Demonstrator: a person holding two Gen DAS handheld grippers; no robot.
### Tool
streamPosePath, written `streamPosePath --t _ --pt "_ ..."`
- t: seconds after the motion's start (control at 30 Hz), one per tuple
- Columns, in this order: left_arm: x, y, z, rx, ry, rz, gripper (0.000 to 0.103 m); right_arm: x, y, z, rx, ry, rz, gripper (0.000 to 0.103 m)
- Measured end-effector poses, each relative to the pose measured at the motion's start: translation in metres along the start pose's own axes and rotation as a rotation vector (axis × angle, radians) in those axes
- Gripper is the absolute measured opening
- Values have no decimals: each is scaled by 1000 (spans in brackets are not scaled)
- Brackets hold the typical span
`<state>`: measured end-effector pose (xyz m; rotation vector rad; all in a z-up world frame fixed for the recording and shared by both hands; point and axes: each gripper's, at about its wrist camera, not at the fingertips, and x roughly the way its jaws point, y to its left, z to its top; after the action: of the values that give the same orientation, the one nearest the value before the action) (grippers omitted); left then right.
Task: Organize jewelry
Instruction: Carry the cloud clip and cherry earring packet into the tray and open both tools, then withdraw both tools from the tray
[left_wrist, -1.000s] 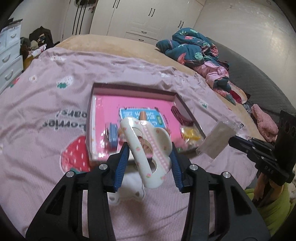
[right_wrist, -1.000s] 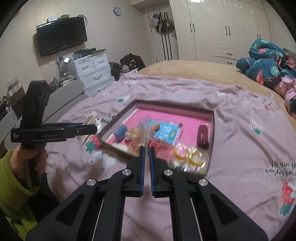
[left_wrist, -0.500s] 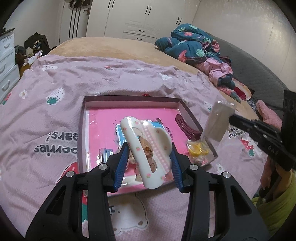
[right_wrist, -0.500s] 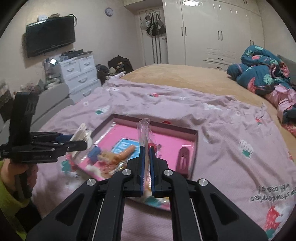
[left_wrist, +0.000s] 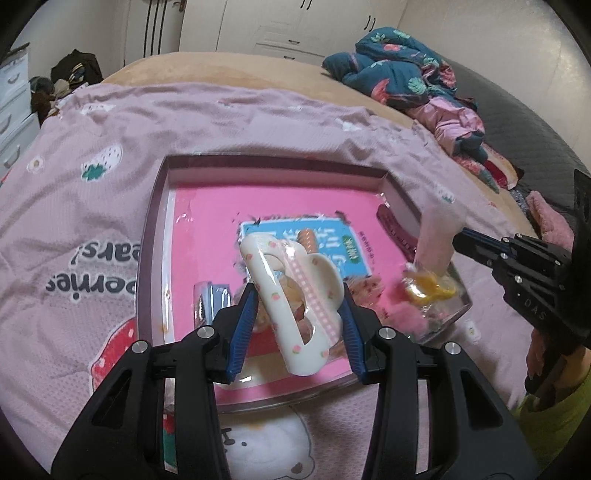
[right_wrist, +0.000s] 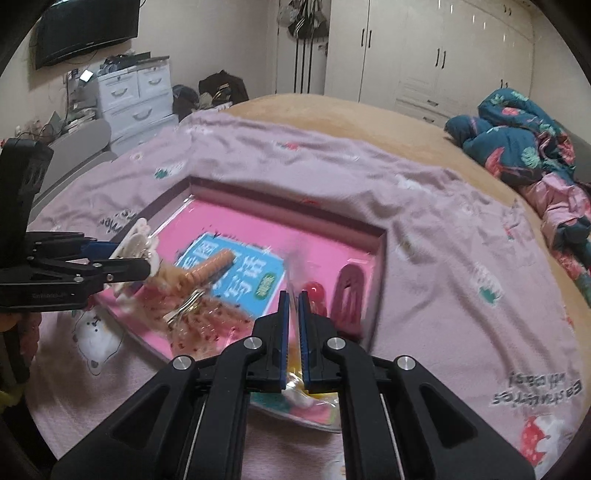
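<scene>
A shallow pink-lined tray (left_wrist: 155, 206) (right_wrist: 288, 205) lies on the purple bedspread. It holds a blue card (left_wrist: 332, 245), a dark red hair clip (right_wrist: 349, 295), a blue clip (left_wrist: 216, 299) and yellow pieces in plastic (left_wrist: 428, 288). My left gripper (left_wrist: 297, 312) is shut on a white hair claw clip (left_wrist: 291, 295) with pink flowers, held over the tray's near side. My right gripper (right_wrist: 291, 317) is shut on a clear plastic packet (left_wrist: 437, 240), blurred, over the tray's right part.
The bed carries a purple strawberry-print spread (left_wrist: 92, 229). A heap of blue and pink clothes (left_wrist: 413, 81) lies at the far right. White drawers (right_wrist: 133, 96) and a wall TV (right_wrist: 85, 29) stand beyond the bed's left side.
Both grippers have moved in closer over the tray. The right gripper with its plastic packet has come lower towards the tray's right side. The left still holds the white clip.
</scene>
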<state>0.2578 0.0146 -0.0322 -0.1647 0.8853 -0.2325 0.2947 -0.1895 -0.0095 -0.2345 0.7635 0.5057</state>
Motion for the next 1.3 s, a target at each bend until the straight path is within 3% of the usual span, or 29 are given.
streamPosePath --t 0.2,0.3,0.53,0.63,0.73,1.03,1.3 --pt "-5 3 -4 4 -7 24 39 0 10 -7 53 17 96 20" --pt "-15 1 -6 6 -21 28 47 -13 8 -13 101 -3 122 37" --pt "-60 -11 -21 13 -87 27 75 -75 7 -30 196 -119 135 90" --pt "-76 -16 -31 11 -103 32 85 -99 11 -39 210 -161 121 98" --pt "-93 -23 -43 15 -116 48 94 -117 15 -49 224 -182 106 99" --pt "-117 -35 -83 2 -128 76 94 -133 23 -79 257 -183 30 99" --pt "-116 -35 -106 -3 -131 89 94 -131 31 -99 292 -159 33 99"
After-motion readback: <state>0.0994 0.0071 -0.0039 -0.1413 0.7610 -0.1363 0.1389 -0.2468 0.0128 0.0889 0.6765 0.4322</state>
